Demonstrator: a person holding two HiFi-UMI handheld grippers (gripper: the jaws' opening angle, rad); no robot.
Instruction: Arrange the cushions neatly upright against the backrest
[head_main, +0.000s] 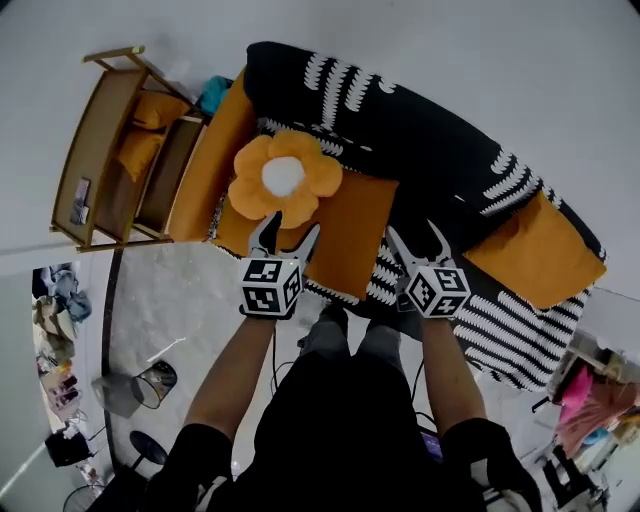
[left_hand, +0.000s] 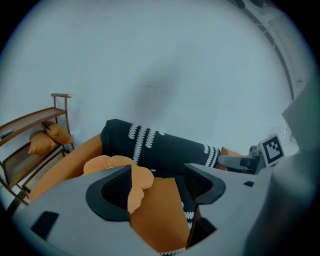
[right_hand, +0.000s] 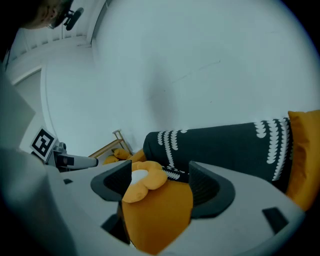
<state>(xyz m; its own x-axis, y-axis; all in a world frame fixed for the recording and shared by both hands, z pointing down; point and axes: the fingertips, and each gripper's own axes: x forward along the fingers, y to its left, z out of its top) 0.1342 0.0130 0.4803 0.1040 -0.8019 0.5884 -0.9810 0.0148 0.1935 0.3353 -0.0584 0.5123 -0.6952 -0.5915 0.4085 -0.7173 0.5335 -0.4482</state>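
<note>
While the left tongs and right tongs hang spread and empty above the seat, an orange flower-shaped cushion rests on a rectangular orange cushion on the black, white-patterned sofa.

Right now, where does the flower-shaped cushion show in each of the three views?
Head view: flower-shaped cushion upper half, just left of centre.
Left gripper view: flower-shaped cushion lower left of centre, partly behind a jaw.
Right gripper view: flower-shaped cushion lower centre, seen between the jaws.
Shared landmark: black backrest with white pattern.
</note>
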